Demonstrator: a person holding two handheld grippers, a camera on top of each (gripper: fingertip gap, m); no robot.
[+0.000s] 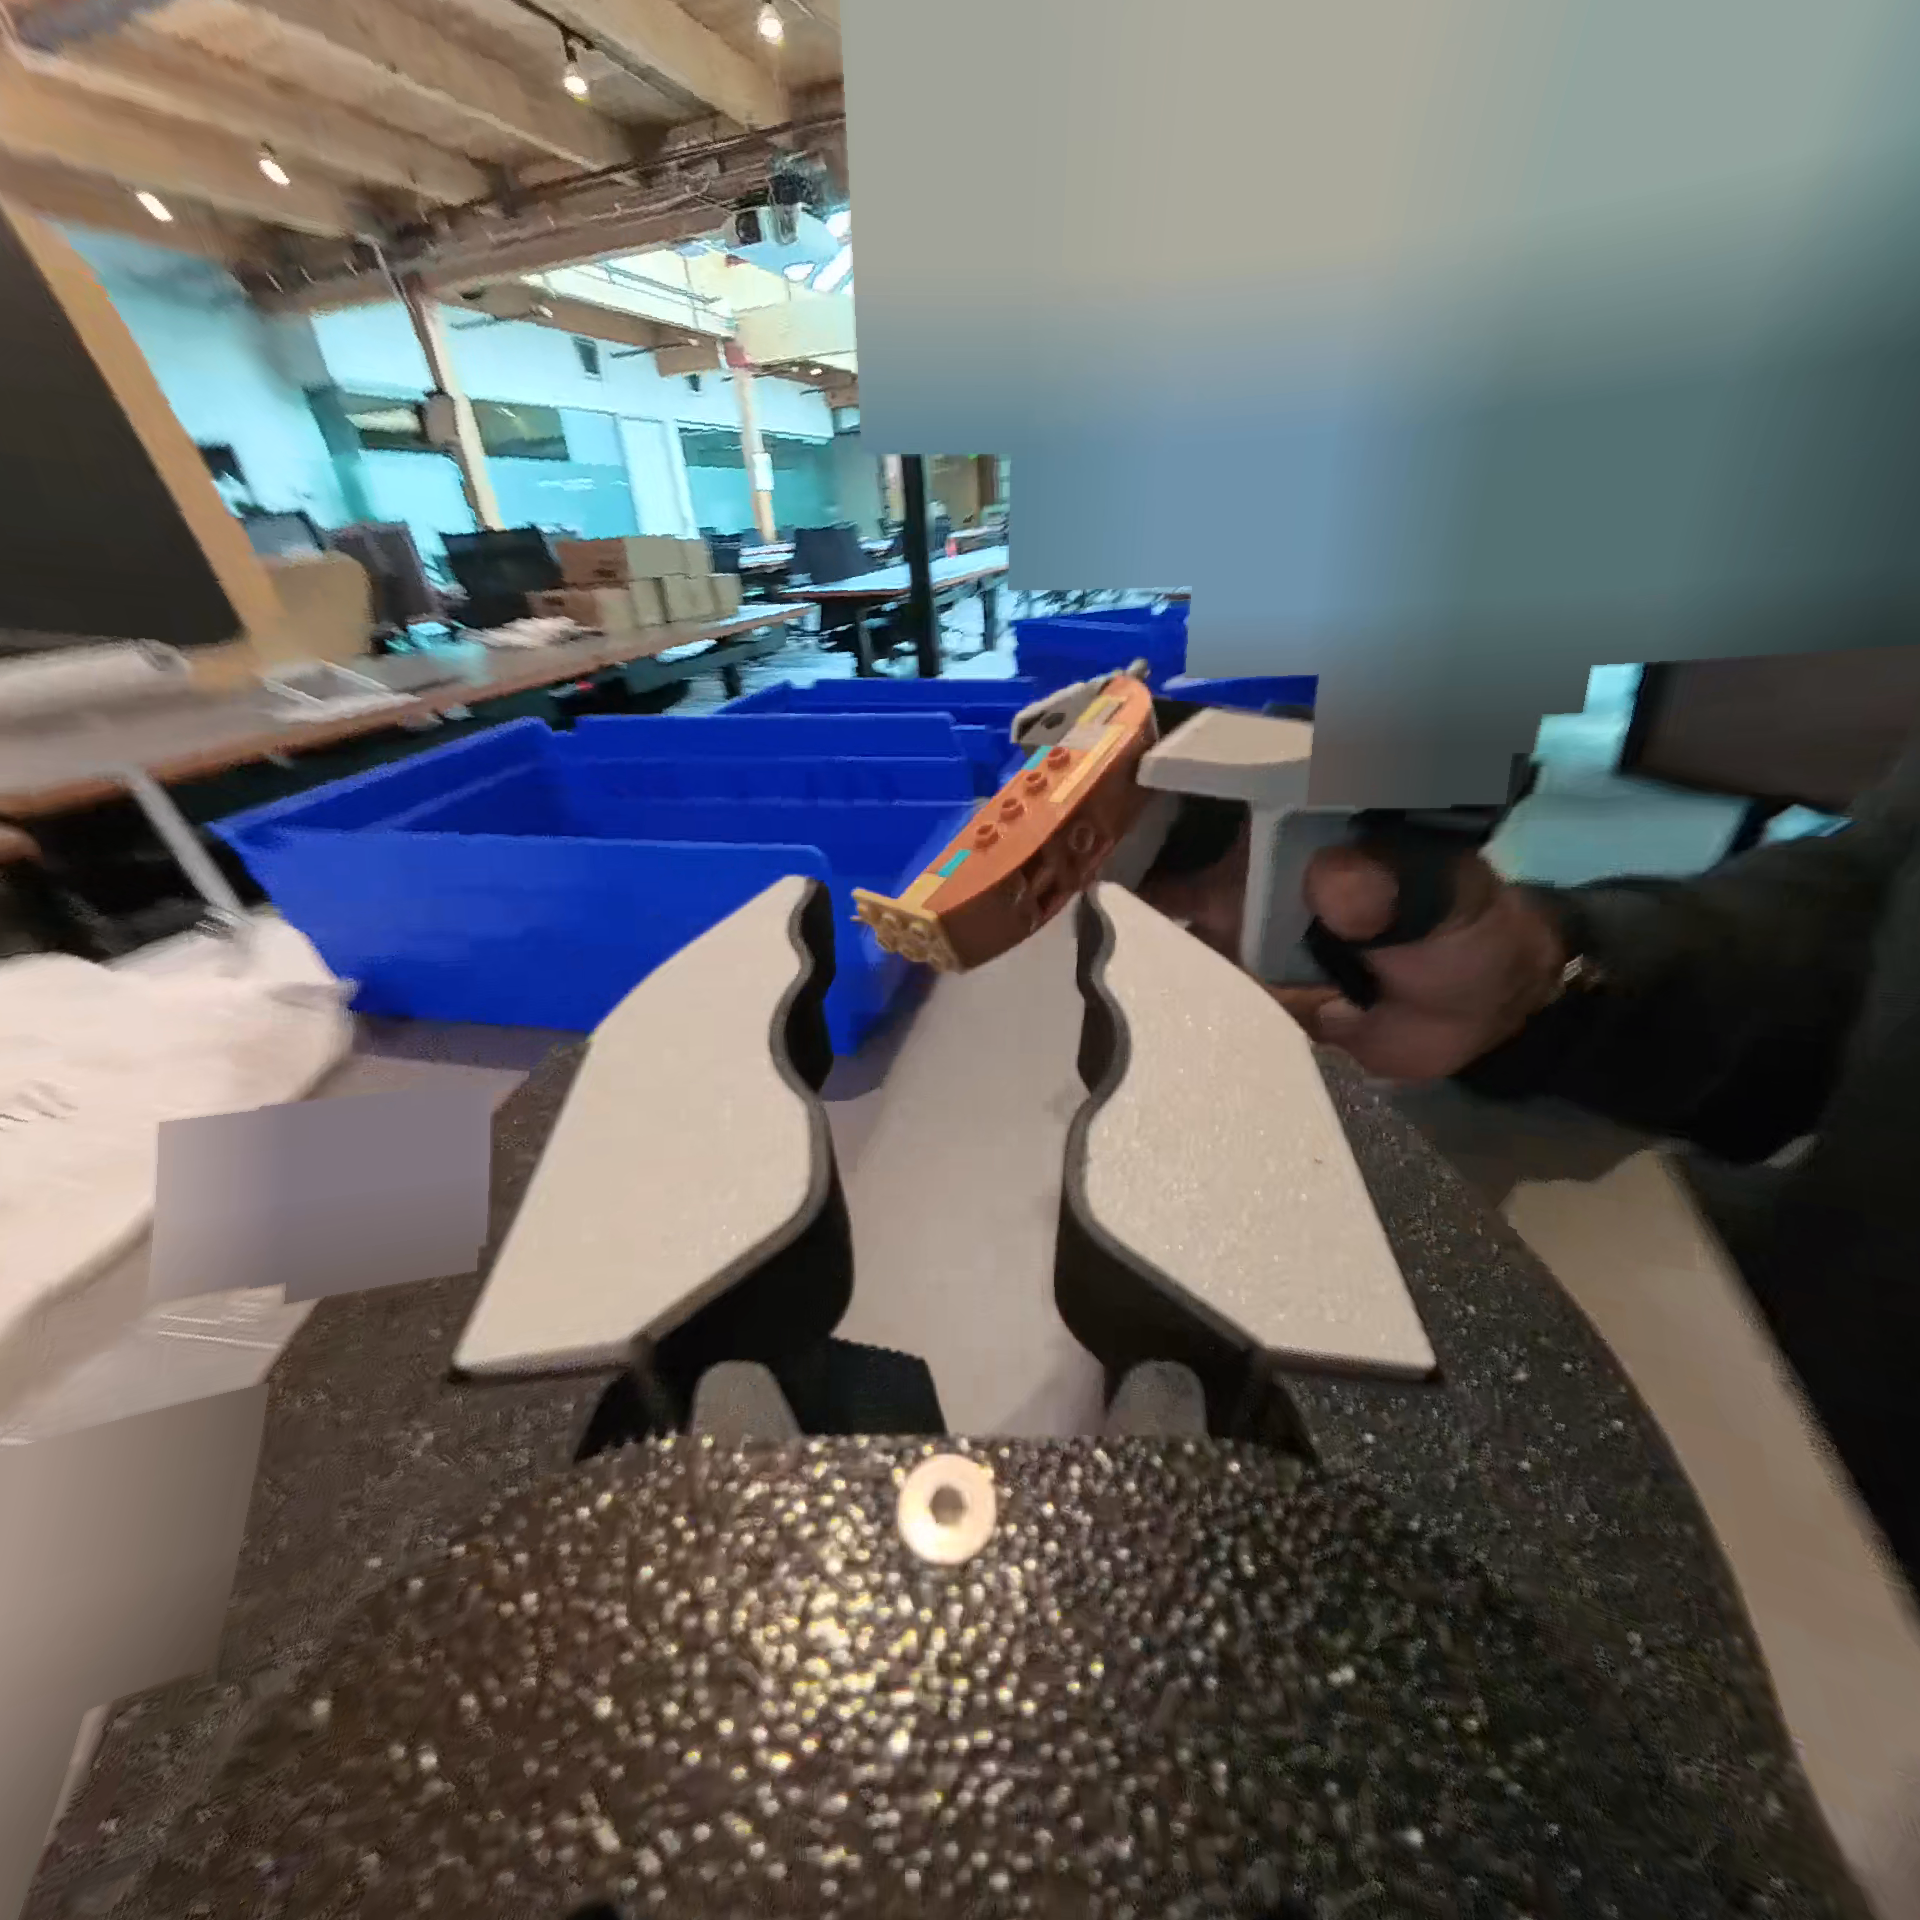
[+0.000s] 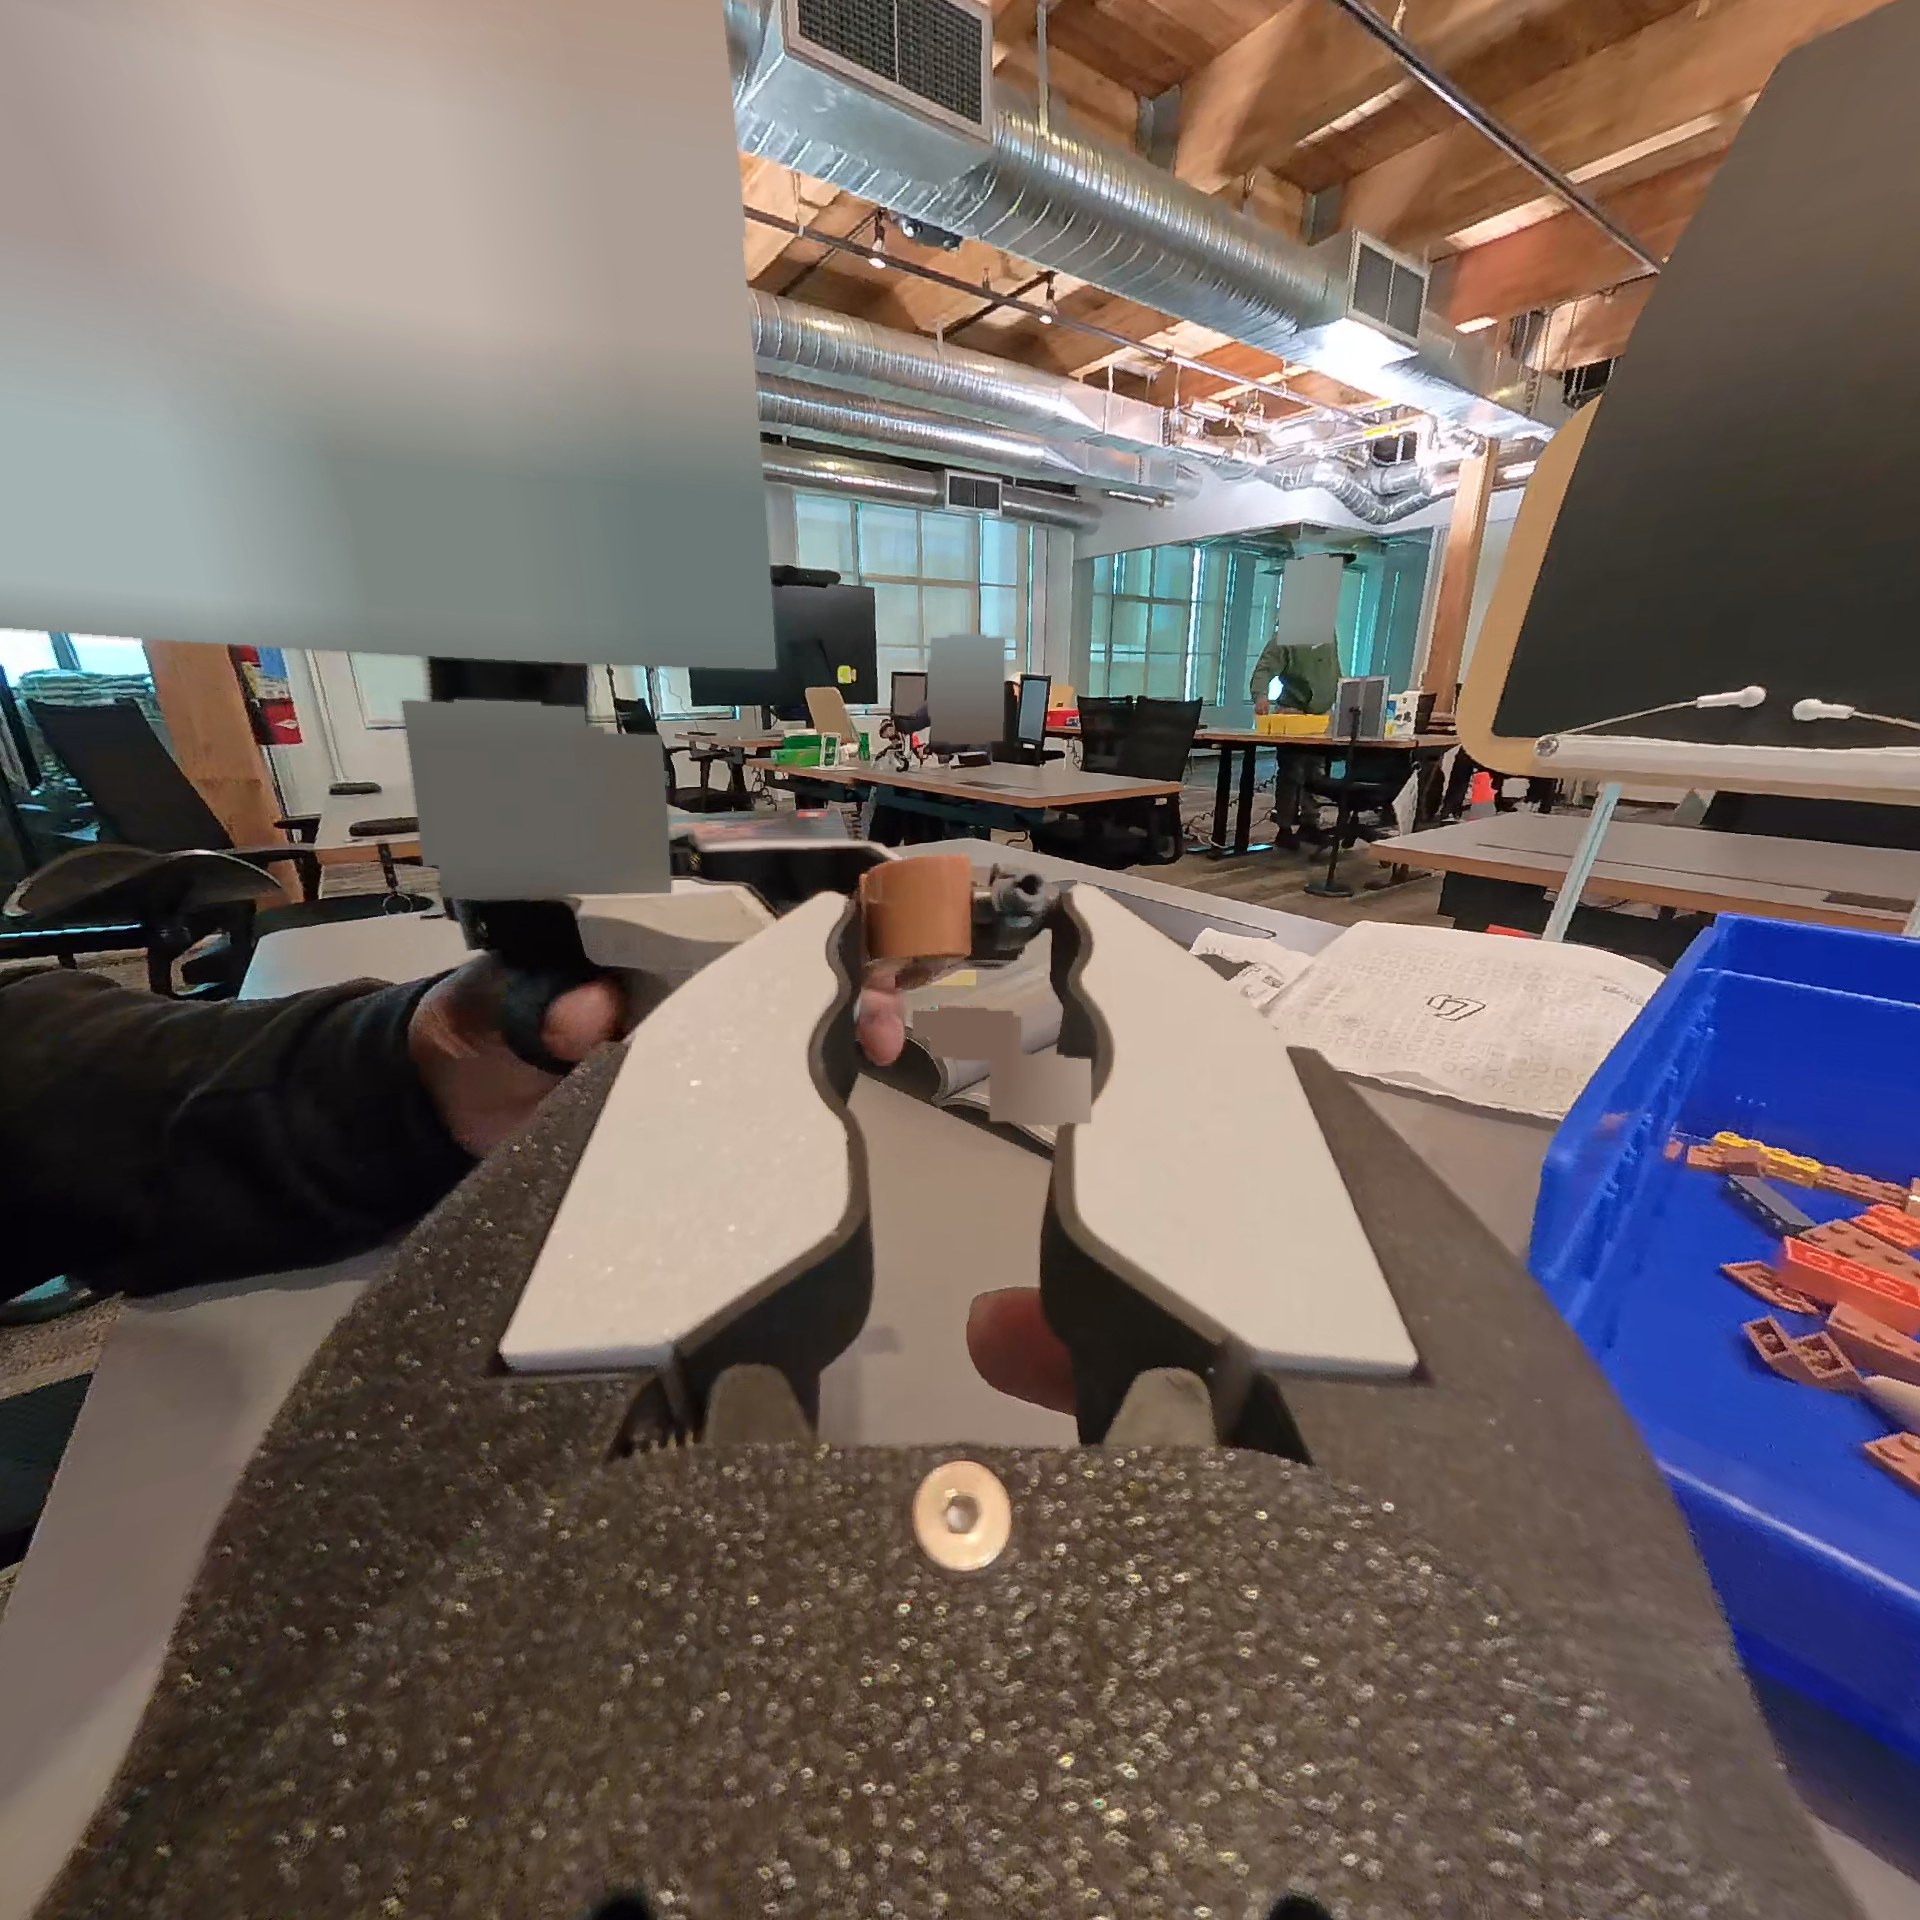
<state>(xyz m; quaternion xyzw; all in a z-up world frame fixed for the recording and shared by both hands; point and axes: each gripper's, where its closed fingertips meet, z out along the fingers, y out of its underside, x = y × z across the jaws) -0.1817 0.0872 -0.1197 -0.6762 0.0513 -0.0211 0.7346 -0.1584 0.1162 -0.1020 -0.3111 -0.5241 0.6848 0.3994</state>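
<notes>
Gripping a brown brick model (image 2: pixel 920 909), right tool (image 2: pixel 956 914).

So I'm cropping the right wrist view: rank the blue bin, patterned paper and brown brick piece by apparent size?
1. Blue bin
2. Patterned paper
3. Brown brick piece
The bin is nearer the camera and cut off by the frame.

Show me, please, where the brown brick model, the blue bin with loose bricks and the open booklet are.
brown brick model (image 1: pixel 1039 831), left wrist view, studded top.
blue bin (image 2: pixel 1621 1195), right wrist view, near wall.
open booklet (image 2: pixel 951 1081), right wrist view, curled page.
</notes>
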